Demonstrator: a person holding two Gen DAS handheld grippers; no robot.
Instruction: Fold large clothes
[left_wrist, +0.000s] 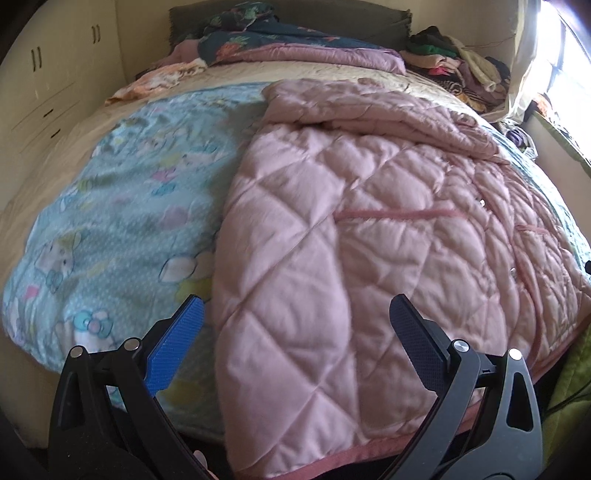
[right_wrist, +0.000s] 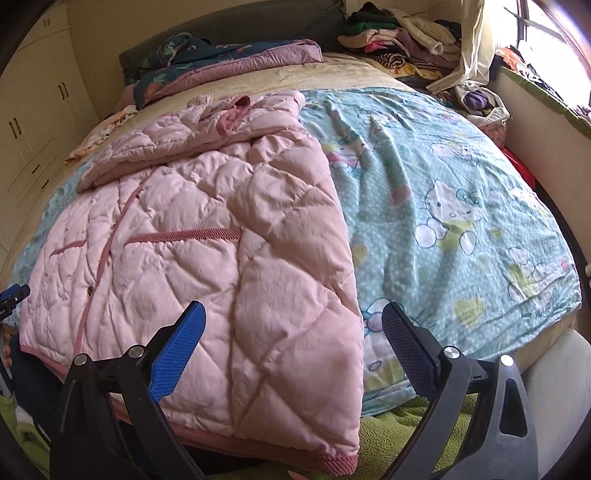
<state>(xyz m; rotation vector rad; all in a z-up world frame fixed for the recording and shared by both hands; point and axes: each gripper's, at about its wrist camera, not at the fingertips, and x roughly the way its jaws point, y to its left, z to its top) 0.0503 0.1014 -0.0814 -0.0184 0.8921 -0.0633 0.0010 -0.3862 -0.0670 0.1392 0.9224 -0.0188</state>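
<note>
A large pink quilted coat (left_wrist: 369, 229) lies flat on a light blue cartoon-print blanket (left_wrist: 122, 214) on the bed, its hem at the near edge and its sleeves folded across the top. It also shows in the right wrist view (right_wrist: 207, 236), on the blanket (right_wrist: 443, 192). My left gripper (left_wrist: 295, 314) is open and empty, hovering over the coat's near left part. My right gripper (right_wrist: 293, 319) is open and empty, over the coat's near right edge. The left gripper's tip (right_wrist: 14, 293) shows at the far left of the right wrist view.
A dark floral quilt (left_wrist: 280, 40) and a purple one lie at the head of the bed. A heap of clothes (right_wrist: 402, 33) sits at the far right corner by the window. Cream wardrobes (left_wrist: 48, 81) stand to the left. A green cover (right_wrist: 399, 439) hangs at the bed's near edge.
</note>
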